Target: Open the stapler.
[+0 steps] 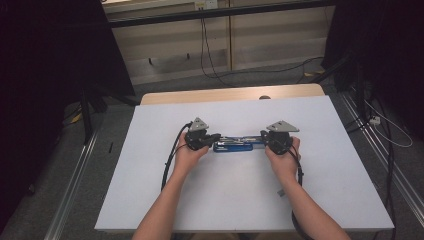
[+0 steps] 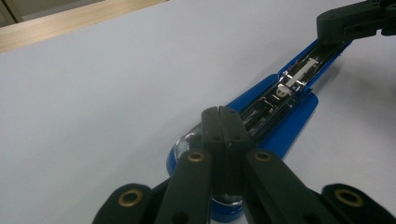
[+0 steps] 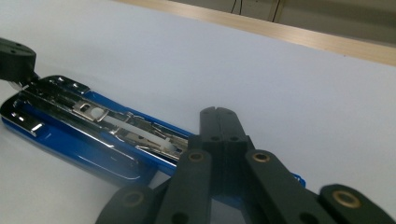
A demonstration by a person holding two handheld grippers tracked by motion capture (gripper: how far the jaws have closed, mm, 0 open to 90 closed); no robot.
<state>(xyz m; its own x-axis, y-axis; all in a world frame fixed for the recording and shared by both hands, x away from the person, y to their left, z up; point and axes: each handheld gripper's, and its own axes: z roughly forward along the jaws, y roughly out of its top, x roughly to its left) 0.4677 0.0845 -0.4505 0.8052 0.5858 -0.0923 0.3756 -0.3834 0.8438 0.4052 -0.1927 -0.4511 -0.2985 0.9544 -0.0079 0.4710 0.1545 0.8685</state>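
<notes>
From my seat I see the white table (image 1: 240,200) nearest, its wooden edge (image 1: 225,94) beyond, then grey floor (image 1: 65,165) with black cables (image 1: 205,45) and wall panels behind. Near the table's middle lies a blue stapler (image 1: 235,145), opened out flat, its metal track facing up. My left claw (image 1: 214,137) rests on the stapler's left end, jaws pressed together. My right claw (image 1: 263,135), also pressed together, sits at the stapler's right end.

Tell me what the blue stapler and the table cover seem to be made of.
Blue stapler: glossy blue shell, probably plastic or painted metal, going by its sheen; the opened inside is bright chrome-like metal with mirror glints. Table cover: matte pale sheet, perhaps paper or laminate, over a wood-look edge.
</notes>
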